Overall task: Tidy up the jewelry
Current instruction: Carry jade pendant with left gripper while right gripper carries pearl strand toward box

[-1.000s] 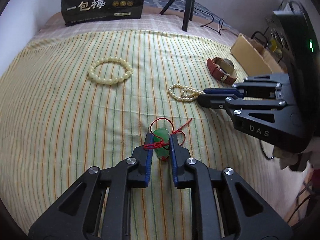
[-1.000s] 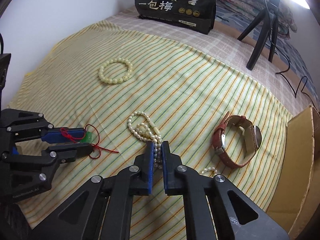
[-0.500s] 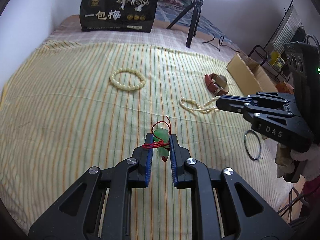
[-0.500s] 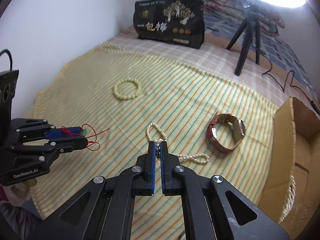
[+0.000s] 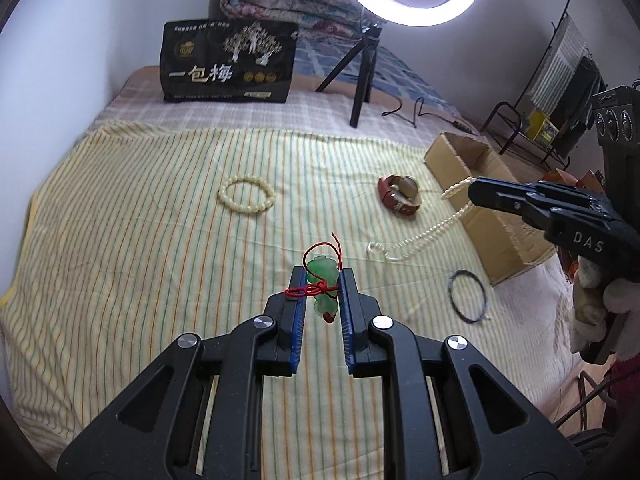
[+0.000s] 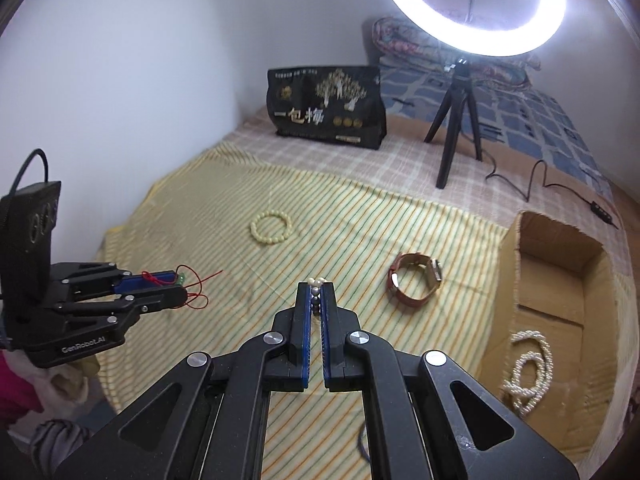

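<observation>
Both tongs have lifted off the bed since the earlier frames. My left tongs [image 5: 322,292] are clamped on the green pendant [image 5: 322,280], red cord trailing; my right tongs [image 6: 316,294] are pinched on the pearl necklace [image 5: 424,236], its tail dragging on the striped sheet [image 5: 140,240]. Step in hand: carrying. Next: over the cardboard box [image 6: 560,280] at right, release. Bead bracelet [image 5: 247,194], watch [image 5: 400,198], dark ring [image 5: 468,296] remain.

On the bed [image 5: 120,248]: bead bracelet [image 5: 247,194] left, watch [image 5: 401,194] right of it, cardboard box [image 5: 484,208] further right, bag [image 5: 229,61] and tripod [image 5: 362,76] behind.
</observation>
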